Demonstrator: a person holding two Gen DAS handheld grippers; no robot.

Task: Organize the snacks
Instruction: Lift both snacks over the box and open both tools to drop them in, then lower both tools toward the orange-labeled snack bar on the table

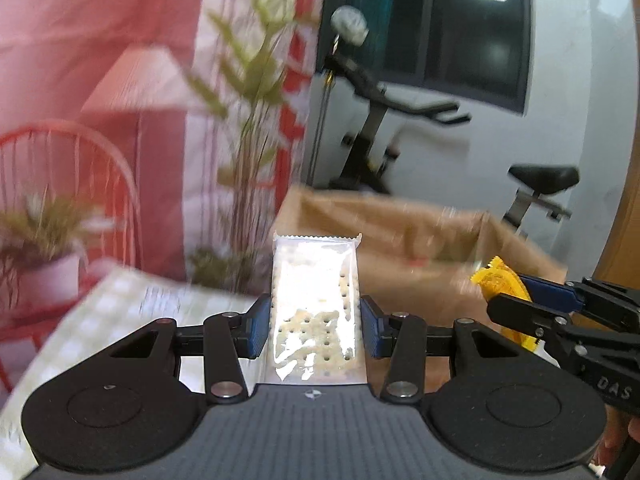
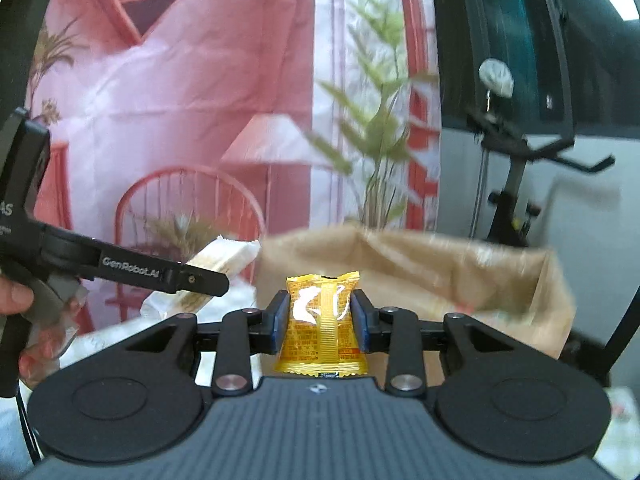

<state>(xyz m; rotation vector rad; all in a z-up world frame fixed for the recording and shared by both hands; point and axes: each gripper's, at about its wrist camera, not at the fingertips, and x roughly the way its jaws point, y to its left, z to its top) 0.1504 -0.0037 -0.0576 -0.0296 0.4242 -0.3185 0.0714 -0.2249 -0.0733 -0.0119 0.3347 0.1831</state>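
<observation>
My left gripper (image 1: 316, 322) is shut on a clear cracker packet (image 1: 316, 304) that stands upright between the blue pads. The right gripper (image 2: 320, 320) is shut on a small yellow snack packet (image 2: 322, 320). Both are held in the air in front of an open brown paper bag (image 1: 420, 240), whose mouth faces up. In the left wrist view the right gripper (image 1: 520, 300) shows at the right edge with the yellow packet (image 1: 496, 280). In the right wrist view the left gripper (image 2: 208, 276) and its cracker packet (image 2: 224, 258) show at the left, beside a hand (image 2: 16, 300).
A checked tablecloth (image 1: 120, 312) covers the table at lower left. Behind the paper bag (image 2: 420, 268) stands a green plant (image 1: 256, 80) against a pink printed backdrop (image 1: 100, 40). An exercise bike (image 1: 380, 120) stands at the back right.
</observation>
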